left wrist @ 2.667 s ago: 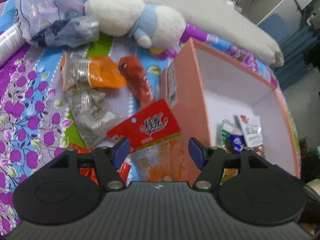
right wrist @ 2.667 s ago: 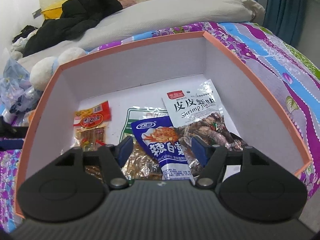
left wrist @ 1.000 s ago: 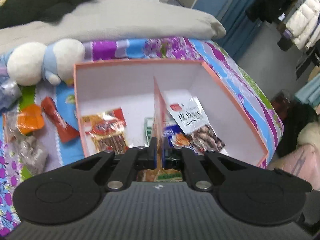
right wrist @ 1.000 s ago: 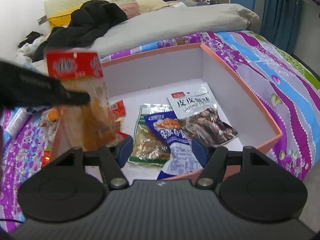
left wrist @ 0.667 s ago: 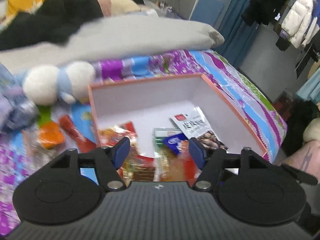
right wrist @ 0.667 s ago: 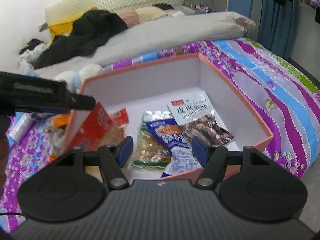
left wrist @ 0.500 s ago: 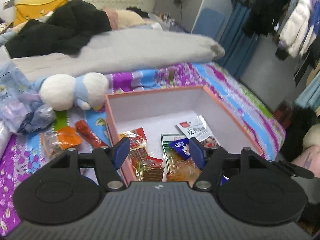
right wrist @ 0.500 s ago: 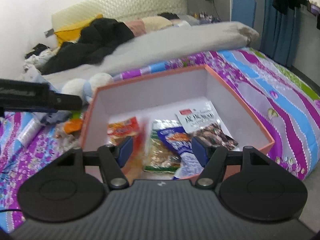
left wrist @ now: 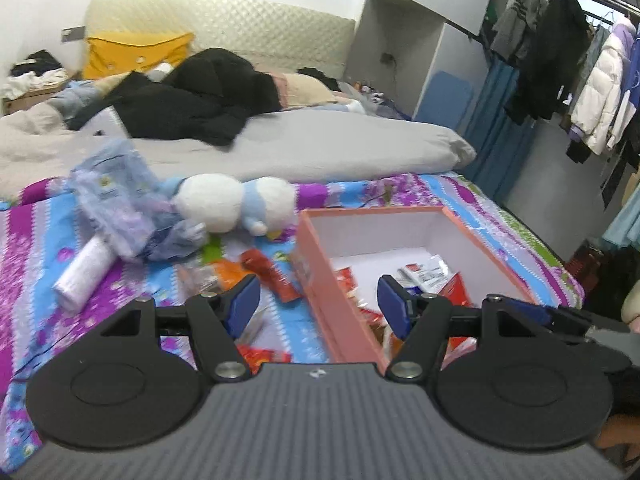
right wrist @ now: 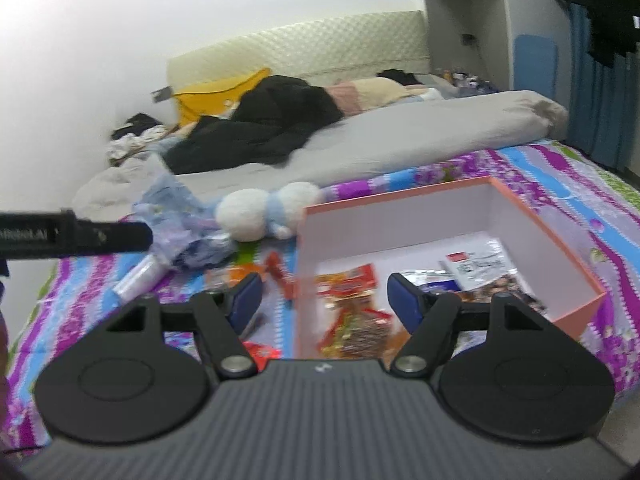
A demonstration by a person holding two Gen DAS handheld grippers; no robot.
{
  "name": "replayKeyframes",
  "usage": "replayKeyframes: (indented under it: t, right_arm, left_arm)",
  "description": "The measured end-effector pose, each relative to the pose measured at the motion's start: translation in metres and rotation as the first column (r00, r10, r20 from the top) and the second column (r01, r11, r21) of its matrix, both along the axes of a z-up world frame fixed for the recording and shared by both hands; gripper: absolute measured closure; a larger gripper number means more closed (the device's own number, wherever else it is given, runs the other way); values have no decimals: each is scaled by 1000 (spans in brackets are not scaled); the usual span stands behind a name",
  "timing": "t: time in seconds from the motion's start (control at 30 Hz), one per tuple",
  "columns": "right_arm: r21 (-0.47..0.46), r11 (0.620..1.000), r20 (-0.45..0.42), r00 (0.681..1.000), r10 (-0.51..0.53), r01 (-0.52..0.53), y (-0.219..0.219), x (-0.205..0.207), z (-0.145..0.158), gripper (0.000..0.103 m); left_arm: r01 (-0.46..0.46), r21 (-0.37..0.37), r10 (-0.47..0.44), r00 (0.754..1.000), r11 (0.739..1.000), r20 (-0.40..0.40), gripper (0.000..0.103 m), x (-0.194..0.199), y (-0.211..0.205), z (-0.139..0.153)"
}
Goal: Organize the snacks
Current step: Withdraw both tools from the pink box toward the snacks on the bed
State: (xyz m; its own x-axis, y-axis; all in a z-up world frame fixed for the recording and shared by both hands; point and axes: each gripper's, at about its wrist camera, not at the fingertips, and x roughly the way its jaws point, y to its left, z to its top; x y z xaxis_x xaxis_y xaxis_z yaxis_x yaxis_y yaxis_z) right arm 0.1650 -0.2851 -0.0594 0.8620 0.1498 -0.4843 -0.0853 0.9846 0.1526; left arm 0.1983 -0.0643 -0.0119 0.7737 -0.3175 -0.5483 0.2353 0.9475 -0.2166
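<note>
Partly hidden behind the right gripper (right wrist: 324, 298), box (right wrist: 576, 276) snacks blur.

Plush toy (left wrist: 236, 204), white with pale blue, lies on floral bedspread (left wrist: 36, 240) at 12 o'clock of centre in left wrist view. Crumpled lilac plastic bag (left wrist: 116, 204) touches it at 9 o'clock. White tube (left wrist: 82, 274) lies just beside bag, toward 7 o'clock. Grey duvet (left wrist: 320, 148) stretches across behind. Black clothes (left wrist: 192, 104) heaped on duvet at 11 o'clock; yellow cushion (left wrist: 134, 54) behind, against quilted headboard (left wrist: 224, 20). Hanging coats (left wrist: 580, 76) at 2 o'clock. Blue curtain (right wrist: 596, 108) at 2 o'clock in right wrist view.
</note>
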Motion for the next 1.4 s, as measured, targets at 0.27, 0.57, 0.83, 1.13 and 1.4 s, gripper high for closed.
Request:
replayKeyframes:
  t: [0.27,0.57,0.83,1.13,1.4]
  right_arm:
    - [-24,993,-12,994,111,-111,42,-29,-9,27]
    - [-43,982,-20,983,182,-182,61,-61,-25,11]
    - [-79,967,-71,969,238,-243,78,-61,-50,10]
    - [-104,941,-118,943,310,-322,103,-34,-79,13]
    - [-131,926,-149,930,336,-355,121,14,-108,25]
  left_arm:
    - [-84,-41,82,996,996,-46,33,-52,51,-34]
    - [-160,-70,152,983,985,-106,32,-95,80,-71]
    - [-202,-96,184,968,975,-168,29,-81,103,-103]
    - [-215,-202,169,960,955,-224,29,-26,117,-139]
    - [-225,-303,148,956,926,-255,29,48,129,-176]
